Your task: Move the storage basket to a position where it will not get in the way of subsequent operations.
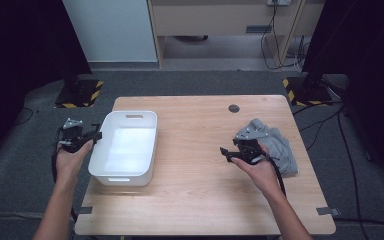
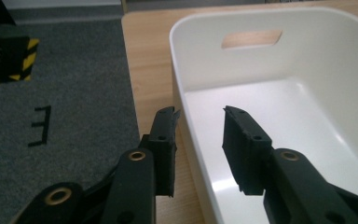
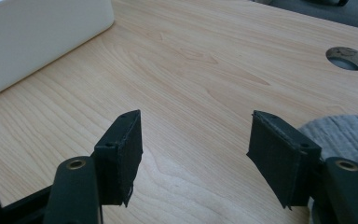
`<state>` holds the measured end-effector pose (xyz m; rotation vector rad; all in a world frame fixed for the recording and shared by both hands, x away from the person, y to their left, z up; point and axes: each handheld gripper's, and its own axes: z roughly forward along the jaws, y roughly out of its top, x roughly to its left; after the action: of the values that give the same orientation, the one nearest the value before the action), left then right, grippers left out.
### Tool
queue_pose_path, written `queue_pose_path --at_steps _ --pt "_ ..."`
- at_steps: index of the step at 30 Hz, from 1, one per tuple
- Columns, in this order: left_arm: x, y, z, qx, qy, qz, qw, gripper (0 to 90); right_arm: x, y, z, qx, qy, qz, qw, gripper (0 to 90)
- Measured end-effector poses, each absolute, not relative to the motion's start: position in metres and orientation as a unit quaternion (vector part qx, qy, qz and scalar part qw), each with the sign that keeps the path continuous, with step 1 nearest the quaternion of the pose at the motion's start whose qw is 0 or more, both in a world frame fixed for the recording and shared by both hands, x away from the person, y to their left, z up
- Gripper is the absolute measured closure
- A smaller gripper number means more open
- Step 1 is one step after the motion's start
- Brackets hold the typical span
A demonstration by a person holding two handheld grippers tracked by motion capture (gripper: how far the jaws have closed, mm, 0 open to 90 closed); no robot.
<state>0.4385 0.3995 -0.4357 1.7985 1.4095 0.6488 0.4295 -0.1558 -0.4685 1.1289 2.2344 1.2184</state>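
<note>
Left gripper (image 2: 199, 135) fingers released, straddling the white bin (image 1: 125, 147) wall (seemingly untouched); right gripper (image 3: 195, 154) fingers released above the table (image 3: 191, 70).

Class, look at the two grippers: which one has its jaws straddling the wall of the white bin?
The left gripper: its jaws stand either side of the white bin's wall without pressing it. The right gripper stands open over bare table.

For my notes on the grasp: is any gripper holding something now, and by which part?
Nothing is held. The left gripper straddles the white bin's side wall without pressing; the right gripper is open over bare table.
</note>
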Motion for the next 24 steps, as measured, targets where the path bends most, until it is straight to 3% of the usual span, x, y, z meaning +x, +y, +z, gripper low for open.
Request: queue_pose_path --at_steps 11,24 --pt "0.413 0.357 -0.412 0.717 0.505 0.268 0.399 53.3 0.429 -0.109 -0.471 0.354 0.808 0.443 0.158 51.4" --pt "0.393 0.327 -0.419 0.741 0.479 0.256 0.395 51.7 0.43 -0.036 -0.472 0.309 0.818 0.468 0.127 55.2"
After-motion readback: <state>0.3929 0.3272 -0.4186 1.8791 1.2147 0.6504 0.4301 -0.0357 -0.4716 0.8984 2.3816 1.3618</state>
